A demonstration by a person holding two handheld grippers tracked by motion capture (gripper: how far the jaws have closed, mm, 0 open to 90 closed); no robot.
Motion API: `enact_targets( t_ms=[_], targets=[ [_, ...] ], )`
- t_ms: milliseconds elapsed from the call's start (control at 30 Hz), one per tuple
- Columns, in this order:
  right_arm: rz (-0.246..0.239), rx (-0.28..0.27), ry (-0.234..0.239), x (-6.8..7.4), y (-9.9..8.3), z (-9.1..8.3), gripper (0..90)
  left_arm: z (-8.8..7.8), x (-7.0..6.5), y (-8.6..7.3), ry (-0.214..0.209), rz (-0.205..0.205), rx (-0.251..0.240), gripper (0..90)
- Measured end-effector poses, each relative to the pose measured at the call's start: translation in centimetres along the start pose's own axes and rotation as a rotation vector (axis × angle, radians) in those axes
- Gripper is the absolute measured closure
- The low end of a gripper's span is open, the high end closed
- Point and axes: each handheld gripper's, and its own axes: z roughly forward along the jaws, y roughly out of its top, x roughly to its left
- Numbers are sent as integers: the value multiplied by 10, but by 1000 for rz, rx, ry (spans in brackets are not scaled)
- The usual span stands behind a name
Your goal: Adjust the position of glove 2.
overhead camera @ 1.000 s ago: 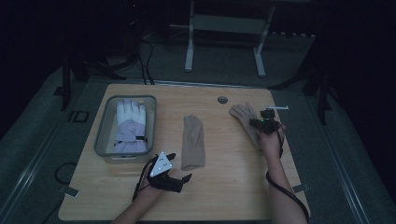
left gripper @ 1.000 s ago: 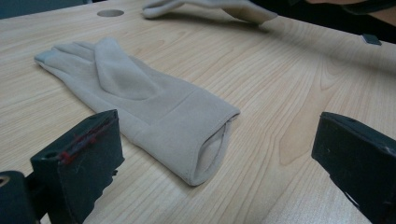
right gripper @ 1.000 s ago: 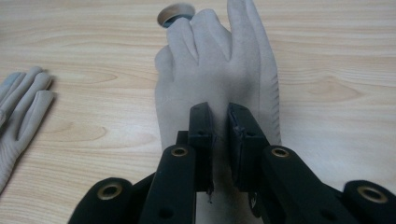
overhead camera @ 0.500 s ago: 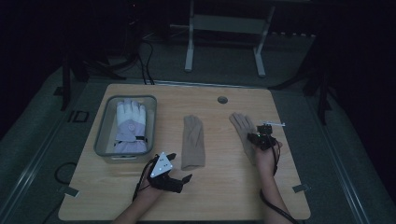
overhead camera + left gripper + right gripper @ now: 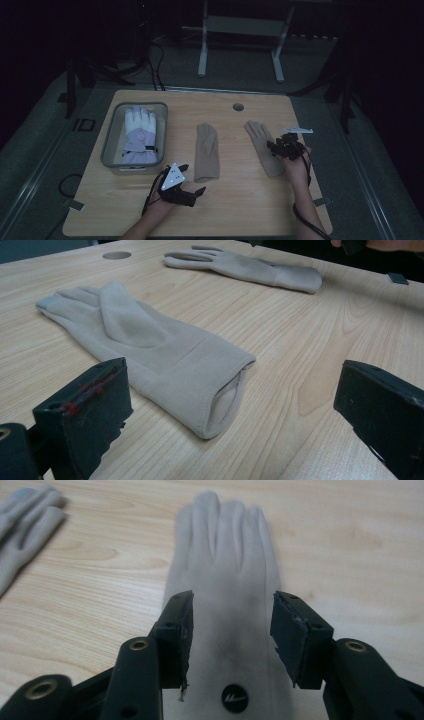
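Two beige gloves lie flat on the wooden table. My right gripper (image 5: pixel 274 147) hovers over the back of the right glove (image 5: pixel 260 137), pointing toward its fingers. Its jaws have just been opening. In the right gripper view the right gripper (image 5: pixel 232 615) straddles the glove (image 5: pixel 225 545) without the pads pressing it. The middle glove (image 5: pixel 206 152) lies with its open cuff toward my left gripper (image 5: pixel 192 178), which rests low on the table. In the left gripper view, the left gripper (image 5: pixel 232 380) stands wide open just short of that cuff (image 5: pixel 220 405).
A grey bin (image 5: pixel 107 145) at the left holds a white and lavender glove (image 5: pixel 140 135). A round hole (image 5: pixel 238 107) sits near the table's far edge. A stand's metal legs (image 5: pixel 202 60) rise beyond the table on the dark floor.
My right gripper has come back toward the person and opened its jaws. The right glove seems to have slid slightly nearer with it. The left gripper has stayed put.
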Motion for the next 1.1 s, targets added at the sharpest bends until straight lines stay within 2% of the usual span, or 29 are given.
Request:
enact_targets(
  t_ms=[33, 167, 267, 400, 433, 467, 533, 633, 700, 800, 967, 1033, 1100],
  targets=[
    [-34, 0, 23, 0, 1, 0, 519, 0, 0, 0, 0, 0, 0, 20],
    [-131, 24, 47, -1, 5, 8, 516, 0, 0, 0, 0, 0, -2, 20],
    [-152, 45, 61, -3, 6, 18, 499, 0, 0, 0, -2, 0, -2, 20],
    [-158, 73, 76, -8, 6, 33, 468, 0, 1, 0, -5, -2, -2, 20],
    [-164, 75, 95, -8, 4, 38, 443, 0, 1, 0, -5, -3, -2, 20],
    [-177, 84, 92, -8, 2, 43, 440, 0, 1, 0, -5, -3, -3, 20],
    [-141, 58, 109, -9, -2, 45, 484, 0, 0, 0, -5, -2, -1, 20],
    [-158, 57, 71, -5, -4, 41, 671, 0, 0, 0, -6, -2, 0, 20],
    [-127, 66, 47, -3, -4, 40, 747, 0, 0, 0, -5, 0, 1, 20],
    [-59, 57, 46, 1, -5, 37, 793, 0, 1, 0, -5, -4, 1, 20],
    [12, 25, -14, 11, -5, 24, 818, 0, 1, 0, -7, -6, 0, 20],
    [47, 5, -14, 14, -5, 18, 821, 0, 1, 0, -6, -6, 0, 20],
    [47, -24, -11, 19, -6, 11, 821, 0, 1, 0, -6, -8, 0, 20]
  ],
)
